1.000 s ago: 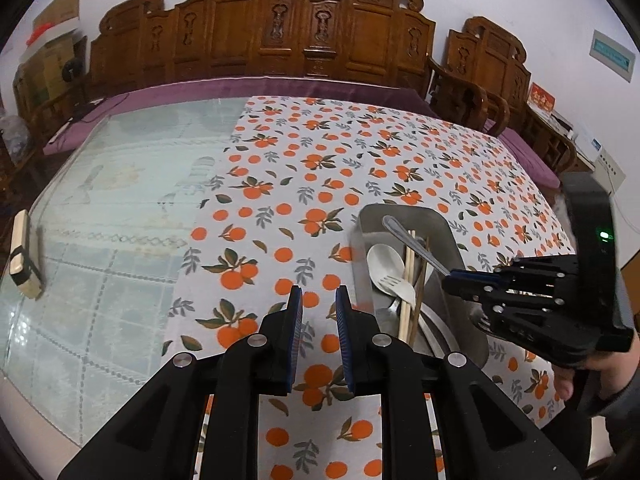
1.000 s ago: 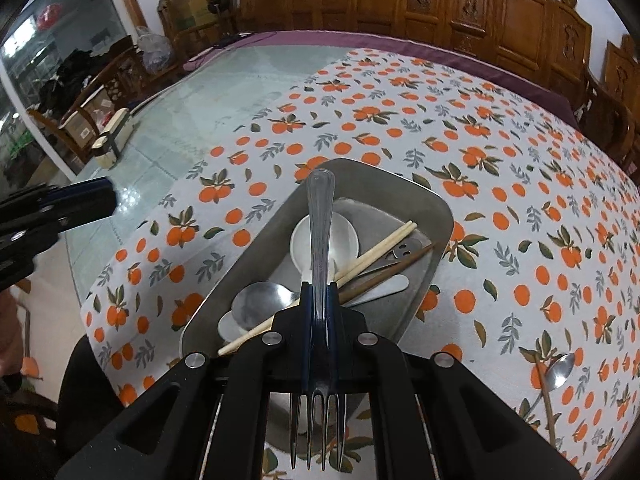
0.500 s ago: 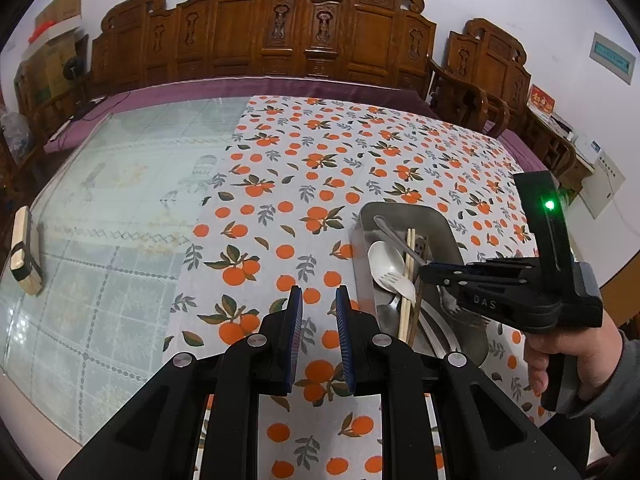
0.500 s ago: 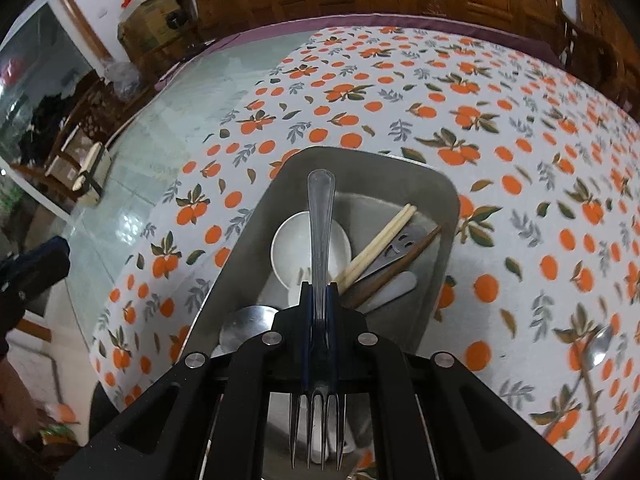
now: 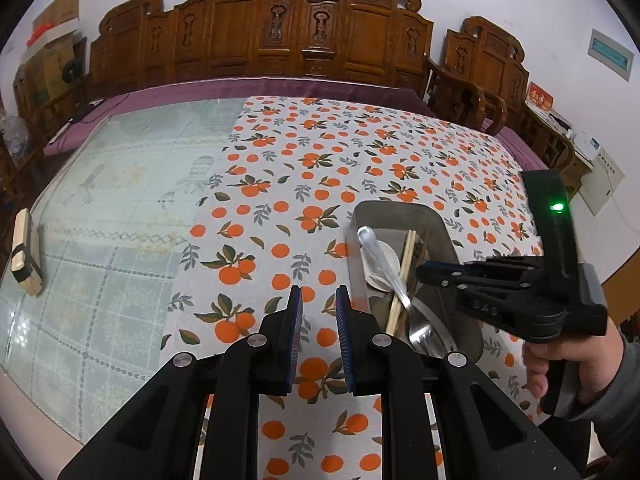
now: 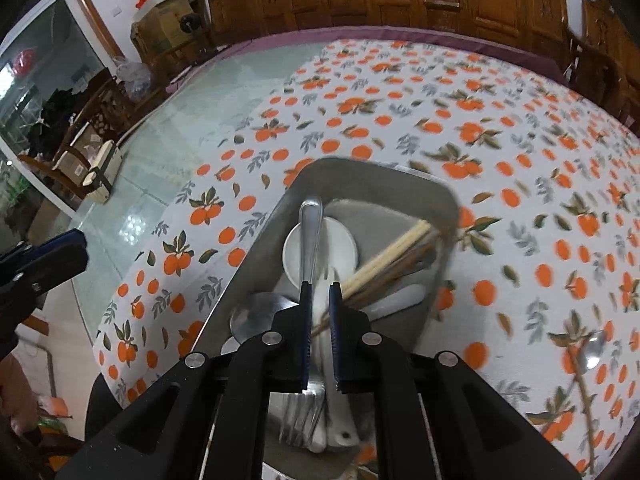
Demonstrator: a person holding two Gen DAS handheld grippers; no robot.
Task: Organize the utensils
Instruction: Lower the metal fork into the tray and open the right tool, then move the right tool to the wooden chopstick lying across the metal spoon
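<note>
Right wrist view: right gripper (image 6: 319, 320) fingers were opening, pads parting; fork (image 6: 308, 264), clenched a second ago, now lay loose between them in the metal tray (image 6: 400, 178) at centre frame
Meaning: fork looked delivered among the chopsticks (image 6: 390, 258) and white spoon (image 6: 338, 246)
Left wrist view: left gripper (image 5: 318, 330) fingers released, empty, over the bench cloth (image 5: 320, 140) at lower centre

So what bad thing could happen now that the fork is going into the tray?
The right hand-held gripper is opening, and the fork lies loose across the white spoon in the metal tray. It may slide or clatter onto the chopsticks. Pulling back, the jaws might snag its handle. One spoon lies outside on the tablecloth.
</note>
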